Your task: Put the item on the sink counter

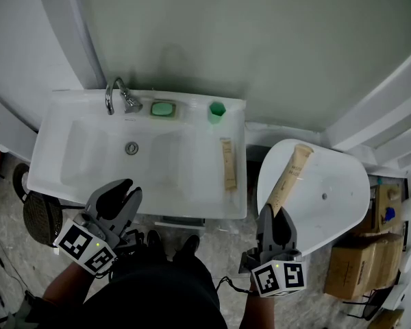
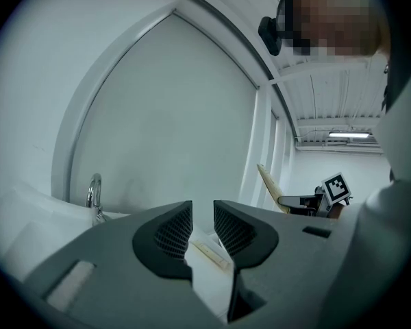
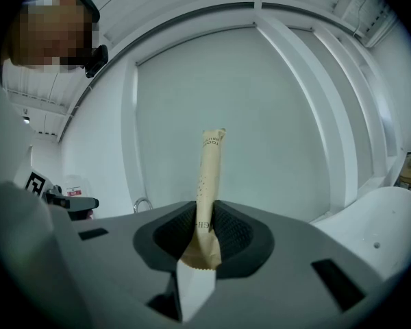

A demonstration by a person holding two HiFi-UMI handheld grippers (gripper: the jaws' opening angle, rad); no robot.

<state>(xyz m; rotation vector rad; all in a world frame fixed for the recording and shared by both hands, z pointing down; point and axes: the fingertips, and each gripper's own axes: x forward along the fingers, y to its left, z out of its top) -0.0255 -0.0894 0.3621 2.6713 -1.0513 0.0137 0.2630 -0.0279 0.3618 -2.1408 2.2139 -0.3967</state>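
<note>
White sink surface (image 1: 192, 184) lies ahead, with a rounded white fixture (image 1: 329, 204) just right of it. The left tool (image 1: 122, 192) hangs released and empty at the surface's front edge. The right tool (image 1: 277, 219) is clenched on the tan packet (image 1: 290, 177), which tilts above the fixture

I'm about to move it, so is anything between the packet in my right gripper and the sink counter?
Nothing visible stands between the packet and the sink counter. A second packet and a green cup sit on its right part.
</note>
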